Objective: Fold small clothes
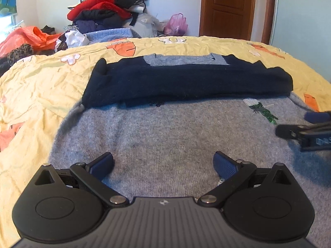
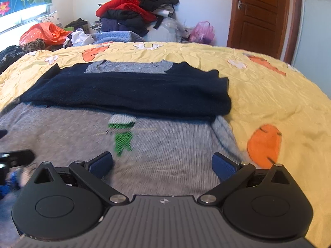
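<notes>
Grey knit sweater (image 1: 165,136) — fuzzy, fine-ribbed, with a green sequin patch (image 2: 122,138) — lies flat on the crinkled yellow bedsheet (image 1: 41,86), its navy sleeves (image 1: 186,80) folded in a thick band across the far part. Left gripper (image 1: 163,164) and right gripper (image 2: 162,163) hover over the near knit, jaws spread wide, nothing between them.

Grey sweater (image 1: 165,128): fine ribbed knit, matt, slightly fuzzy. On it, a green sequin patch (image 2: 122,138), glossy. Navy sleeves (image 1: 186,82), folded across the sweater's far part: thicker, fluffy knit. Sheet (image 1: 37,86) under the sweater: thin yellow printed cloth, creased, matt. Left gripper (image 1: 163,165): matt black plastic, bright metal pivot pins, blue textured pads (image 1: 224,166). Door (image 1: 227,6) beyond the sweater: brown wood, semi-gloss. Pink bag (image 1: 178,24) beside the door: thin plastic film.
</notes>
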Demonstrator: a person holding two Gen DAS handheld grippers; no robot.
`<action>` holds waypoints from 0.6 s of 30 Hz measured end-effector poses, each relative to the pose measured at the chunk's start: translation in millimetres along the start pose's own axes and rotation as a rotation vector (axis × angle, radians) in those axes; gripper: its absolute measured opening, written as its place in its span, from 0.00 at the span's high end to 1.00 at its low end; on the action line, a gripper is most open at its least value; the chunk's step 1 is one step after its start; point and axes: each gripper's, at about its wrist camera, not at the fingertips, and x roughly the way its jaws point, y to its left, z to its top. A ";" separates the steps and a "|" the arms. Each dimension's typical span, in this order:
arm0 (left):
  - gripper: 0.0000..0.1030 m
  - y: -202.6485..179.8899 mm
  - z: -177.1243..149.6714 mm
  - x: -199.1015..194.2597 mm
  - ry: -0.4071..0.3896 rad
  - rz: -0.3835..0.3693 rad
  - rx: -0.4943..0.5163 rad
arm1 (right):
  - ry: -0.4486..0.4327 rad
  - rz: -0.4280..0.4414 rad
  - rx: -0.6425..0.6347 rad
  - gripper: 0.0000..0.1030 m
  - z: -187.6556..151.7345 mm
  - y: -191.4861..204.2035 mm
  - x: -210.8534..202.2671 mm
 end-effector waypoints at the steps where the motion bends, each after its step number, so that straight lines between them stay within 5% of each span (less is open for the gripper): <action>1: 0.00 0.1 -0.2 -0.4 -0.001 -0.001 -0.001 | 0.003 0.020 0.009 0.00 -3.6 0.9 -6.4; 18: 0.00 0.9 -26.2 -33.4 0.011 0.012 -0.016 | -0.017 0.020 -0.031 0.00 -20.4 9.6 -17.3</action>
